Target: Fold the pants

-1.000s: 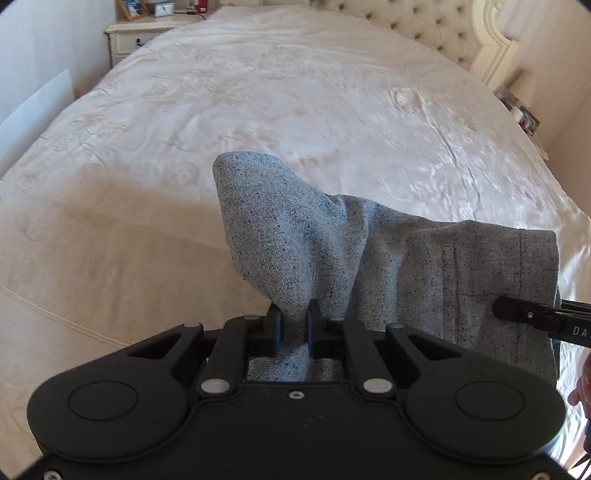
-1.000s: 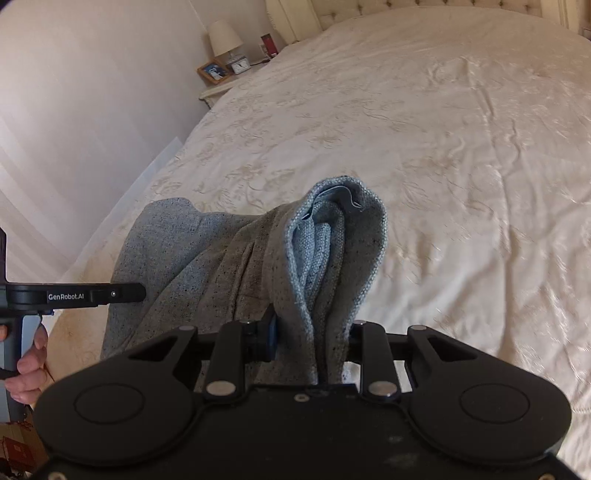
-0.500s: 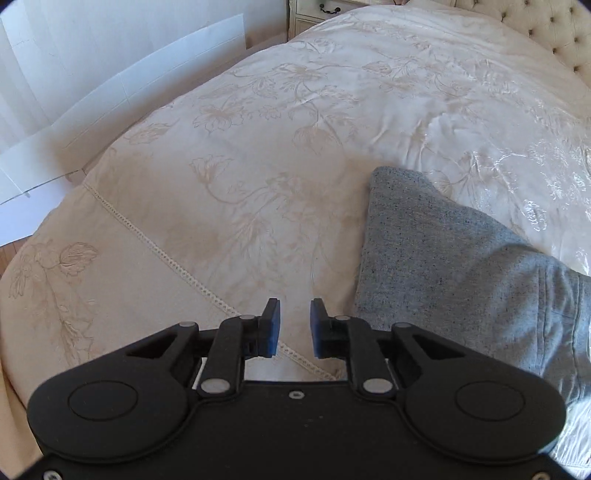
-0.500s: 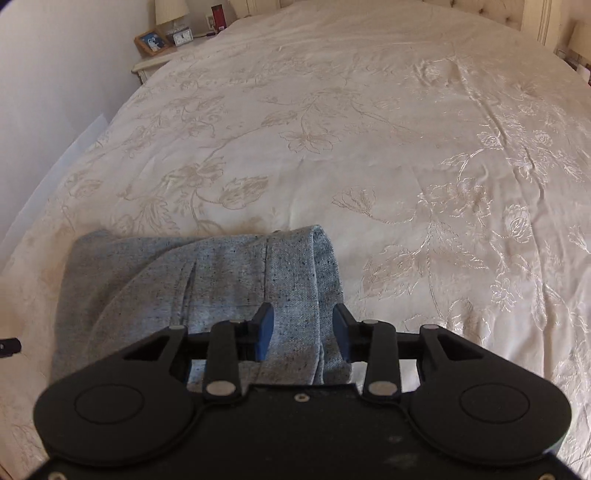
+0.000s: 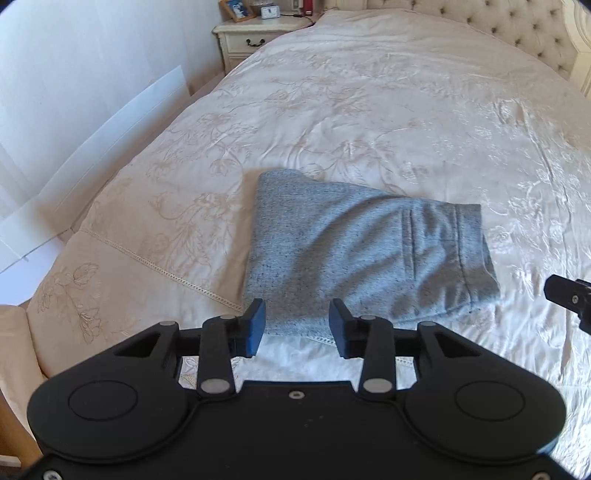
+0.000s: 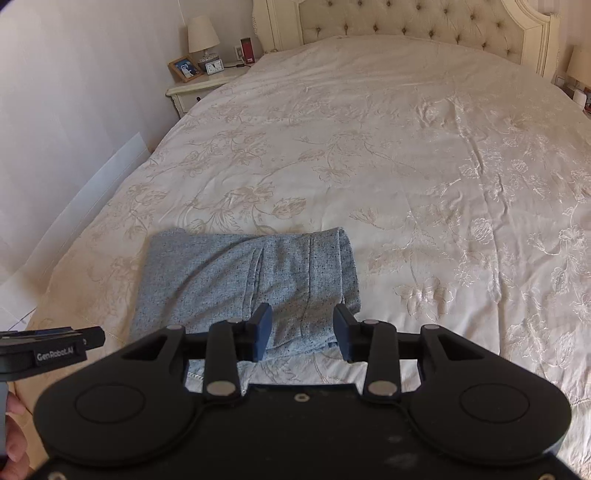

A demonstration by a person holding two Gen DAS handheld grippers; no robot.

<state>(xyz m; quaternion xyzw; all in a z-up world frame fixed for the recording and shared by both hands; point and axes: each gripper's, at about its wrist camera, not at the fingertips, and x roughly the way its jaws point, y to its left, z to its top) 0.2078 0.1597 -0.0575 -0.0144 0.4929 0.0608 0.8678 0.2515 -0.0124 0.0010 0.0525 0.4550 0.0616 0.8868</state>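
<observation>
- The bed fills most of both views, covered by a cream bedspread with a stitched flower pattern and a lace seam running near its foot edge.
- A tufted headboard stands at the far end of the bed.
- The pants, grey and speckled, lie folded into a compact, roughly rectangular bundle on the bedspread near the foot of the bed, towards its left side; a seam and a waistband-like edge show on the bundle's right end.
- A cream nightstand stands at the left of the headboard, carrying a lamp, a framed photo and a small clock.
- The left gripper hangs just above the near edge of the pants, its blue-padded fingers spread well apart and holding nothing.
- The right gripper hangs over the near right corner of the pants, fingers likewise wide apart and empty.
- In the right wrist view part of the person's left hand shows at the lower left edge, on the left gripper's handle.
</observation>
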